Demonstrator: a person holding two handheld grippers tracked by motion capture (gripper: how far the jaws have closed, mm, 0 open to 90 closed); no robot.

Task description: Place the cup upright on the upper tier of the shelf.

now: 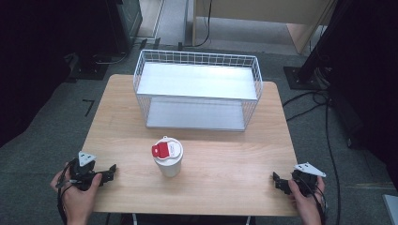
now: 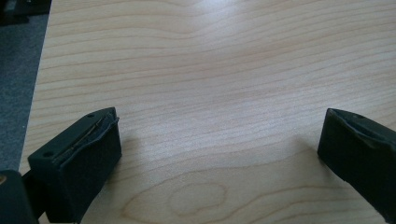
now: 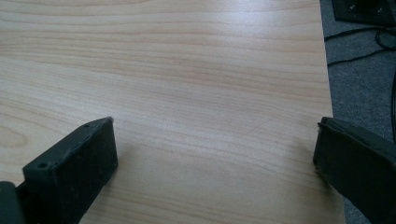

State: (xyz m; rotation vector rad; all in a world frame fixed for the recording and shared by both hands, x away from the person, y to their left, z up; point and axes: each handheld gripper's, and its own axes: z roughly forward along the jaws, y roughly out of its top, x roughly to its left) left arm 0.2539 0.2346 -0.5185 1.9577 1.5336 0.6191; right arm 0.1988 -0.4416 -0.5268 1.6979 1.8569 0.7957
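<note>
Wooden table (image 1: 225, 164): light grain, set on grey floor.
White wire basket (image 1: 197, 89): far centre of the table, two flat shelves inside.
White cup (image 1: 167, 159): upright, near centre, lid bearing a red tab, well apart from both grippers.
Your left gripper (image 1: 109, 171): near left corner, jaws spread, holding nothing.
Your right gripper (image 1: 278, 181): near right edge, jaws likewise spread over bare wood.

A white cup (image 1: 168, 161) with a red-tabbed lid stands upright near the middle of the wooden worktop (image 1: 225, 154). Behind the cup sits a white wire basket (image 1: 197, 89). Well to the cup's left, a hand holds the left gripper (image 1: 110, 170); well to its right, another hand holds the right gripper (image 1: 277, 180).
</note>
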